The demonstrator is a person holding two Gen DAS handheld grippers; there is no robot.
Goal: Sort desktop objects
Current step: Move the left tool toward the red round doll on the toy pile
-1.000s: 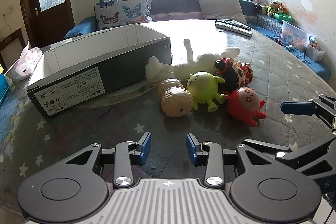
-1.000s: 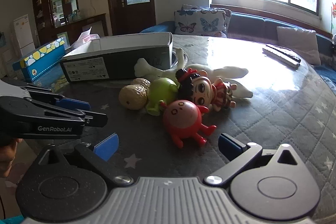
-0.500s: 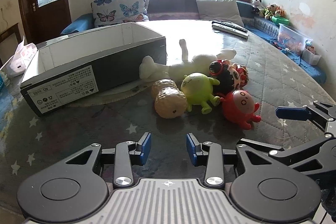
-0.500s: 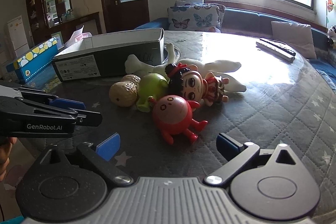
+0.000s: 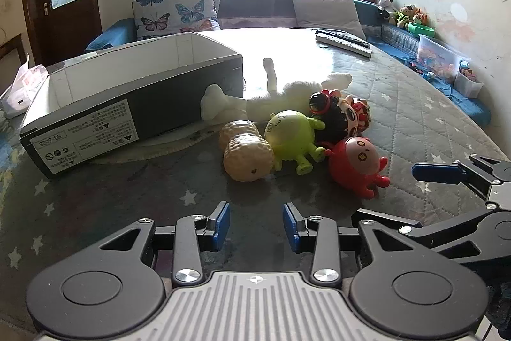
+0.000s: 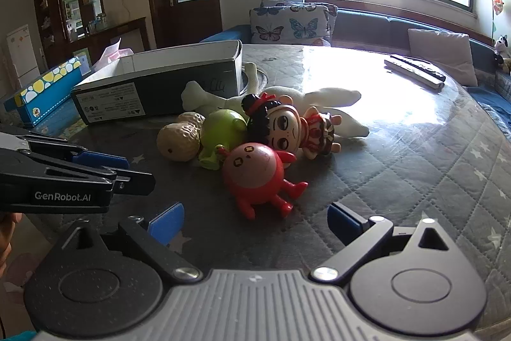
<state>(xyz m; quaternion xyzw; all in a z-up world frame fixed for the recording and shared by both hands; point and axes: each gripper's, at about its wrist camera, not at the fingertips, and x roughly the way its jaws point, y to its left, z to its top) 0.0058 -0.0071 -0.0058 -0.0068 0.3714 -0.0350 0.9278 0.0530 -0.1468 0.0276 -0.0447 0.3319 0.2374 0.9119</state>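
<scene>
A heap of toys lies mid-table: a peanut toy [image 5: 247, 154], a green round toy [image 5: 292, 138], a red round toy [image 5: 353, 165], a black-haired doll [image 5: 343, 115] and a white plush [image 5: 287, 96]. An open, empty black box [image 5: 127, 98] stands left of them. My left gripper [image 5: 255, 226] is open and empty, just short of the peanut. My right gripper [image 6: 255, 222] is wide open and empty, just short of the red toy [image 6: 255, 173]. The box [image 6: 159, 82] shows behind the toys there.
Remote controls [image 5: 343, 40] lie at the table's far side. A blue and yellow box [image 6: 41, 91] and tissues [image 5: 24, 85] sit at the left edge. A sofa with cushions [image 5: 179, 10] runs behind the table.
Both grippers have moved a little nearer to the toy heap. Their jaw openings look the same and nothing was picked up.
</scene>
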